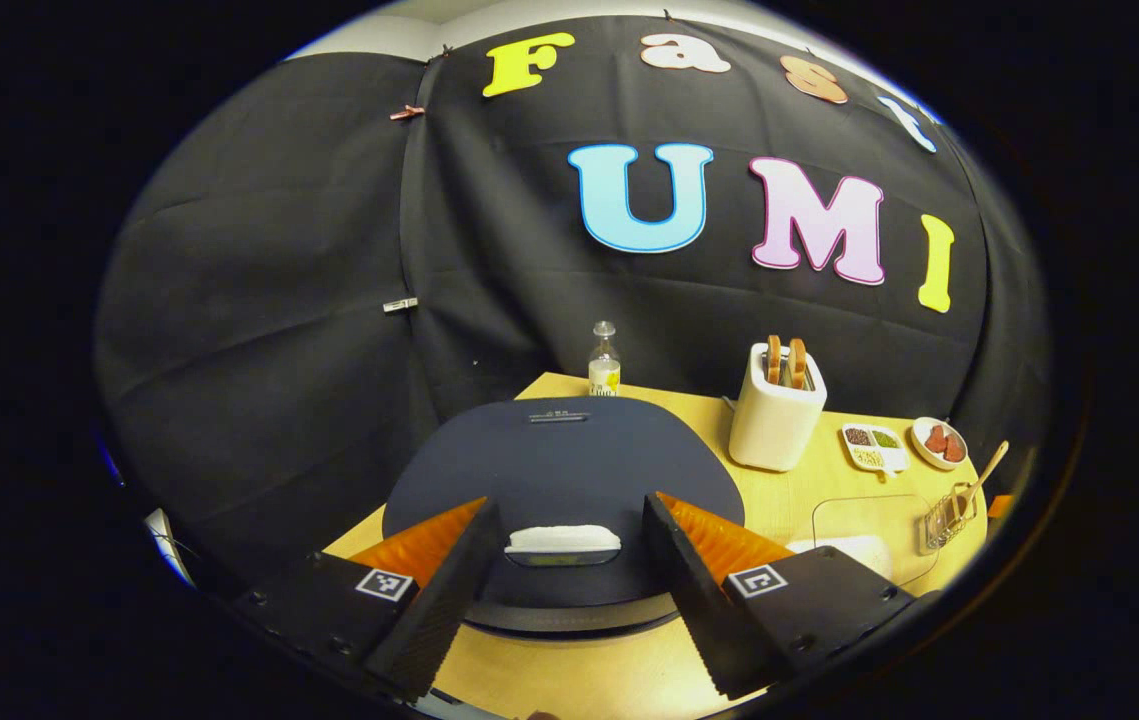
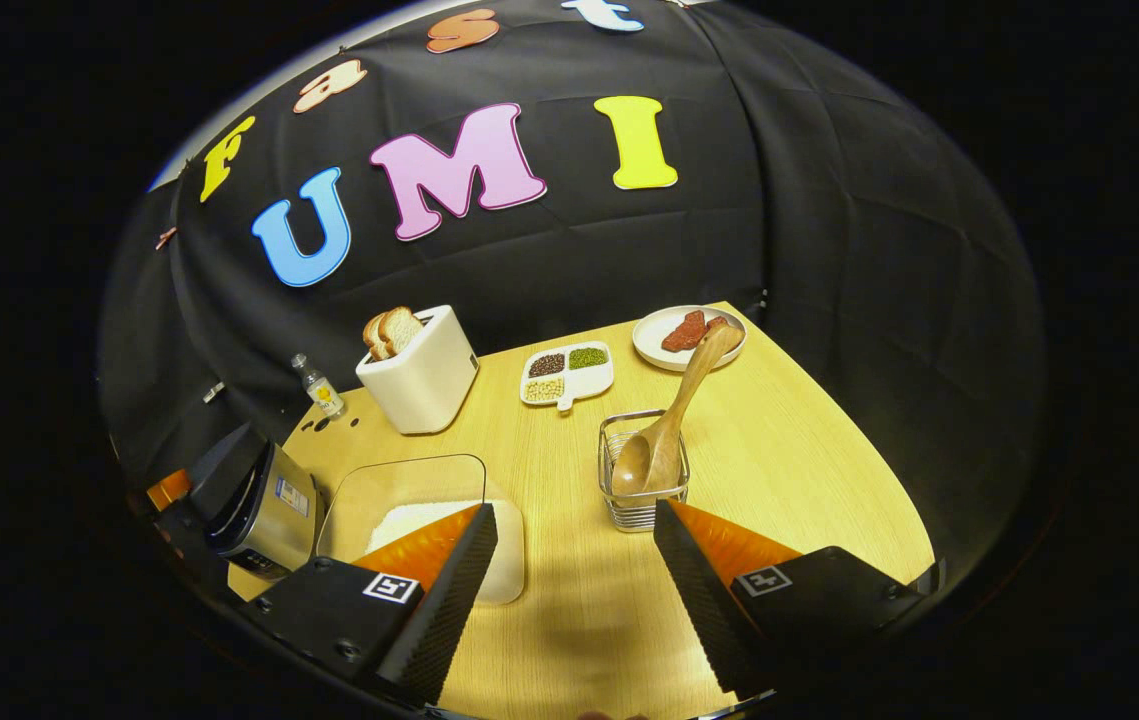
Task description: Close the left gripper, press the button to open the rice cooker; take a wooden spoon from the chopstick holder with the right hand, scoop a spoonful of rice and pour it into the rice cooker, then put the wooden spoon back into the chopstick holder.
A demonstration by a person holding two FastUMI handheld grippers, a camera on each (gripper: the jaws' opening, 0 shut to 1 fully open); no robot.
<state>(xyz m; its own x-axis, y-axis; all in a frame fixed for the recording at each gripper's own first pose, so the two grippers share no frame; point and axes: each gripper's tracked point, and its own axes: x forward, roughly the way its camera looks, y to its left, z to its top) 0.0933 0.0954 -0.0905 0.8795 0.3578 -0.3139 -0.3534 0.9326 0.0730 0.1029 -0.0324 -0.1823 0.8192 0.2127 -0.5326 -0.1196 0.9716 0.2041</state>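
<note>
Above the closed rice cooker (image 1: 563, 470), the left gripper (image 1: 563, 590) hangs with jaws released; the right gripper (image 2: 574, 590), jaws released too, faces the wooden spoon (image 2: 664, 430) standing in the chopstick holder (image 2: 641, 500).

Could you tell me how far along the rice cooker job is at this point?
Nothing looks done yet. The rice cooker lid is down, and the left tongs are open over its white button, not yet closed to press. The right tongs are open and empty; the wooden spoon sits in the chopstick holder. Pressing, scooping rice, pouring and returning the spoon all remain.
</note>
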